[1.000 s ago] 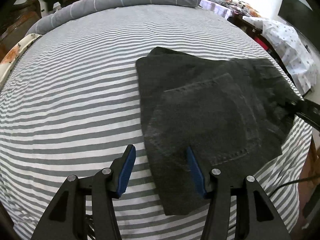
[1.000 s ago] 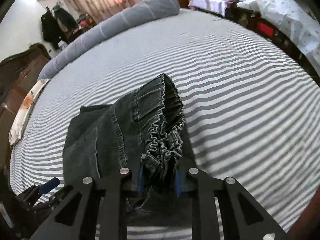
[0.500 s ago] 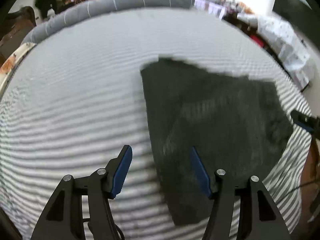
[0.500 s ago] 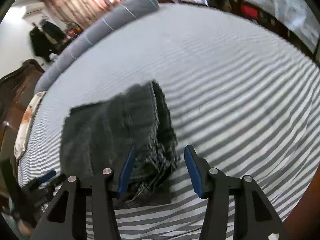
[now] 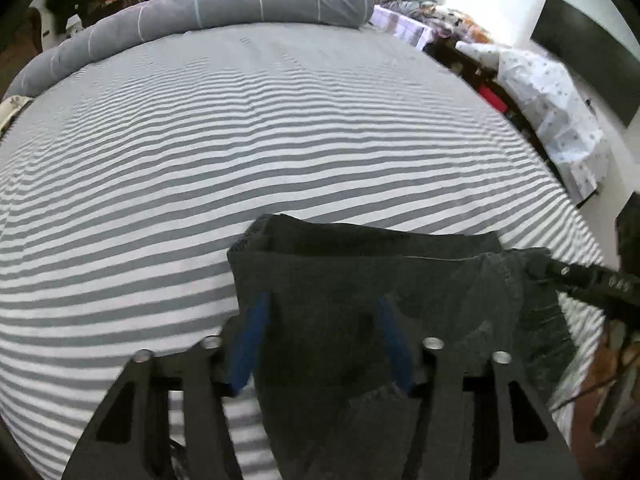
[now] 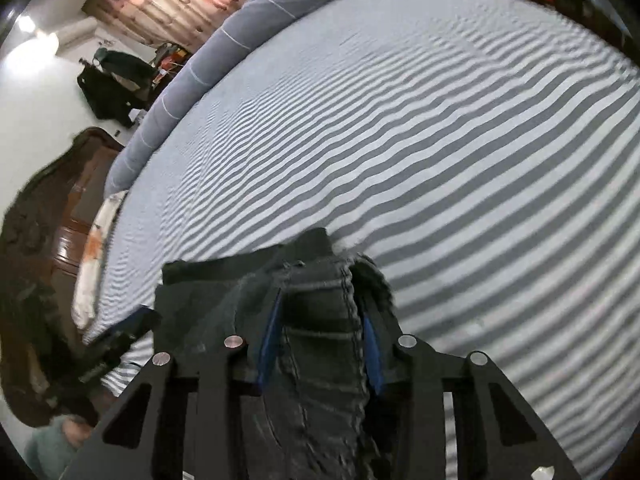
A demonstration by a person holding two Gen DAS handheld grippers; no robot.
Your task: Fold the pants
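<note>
The dark grey denim pants lie folded on the striped bed sheet. My left gripper has its blue-padded jaws wide apart, one on each side of the pants' near left part, with fabric between them. My right gripper straddles the elastic waistband end with its jaws partly closed around it; whether they pinch it is unclear. The right gripper also shows at the right edge of the left wrist view. The left gripper shows at lower left of the right wrist view.
A long grey bolster lies along the bed's far edge. A wooden headboard stands to the left. Furniture under a white patterned cloth stands past the bed's right edge.
The right gripper let go of the waistband, opened, then came back over it. The left gripper moved forward over the pants' near edge. Both cameras now sit lower and closer to the pants.
</note>
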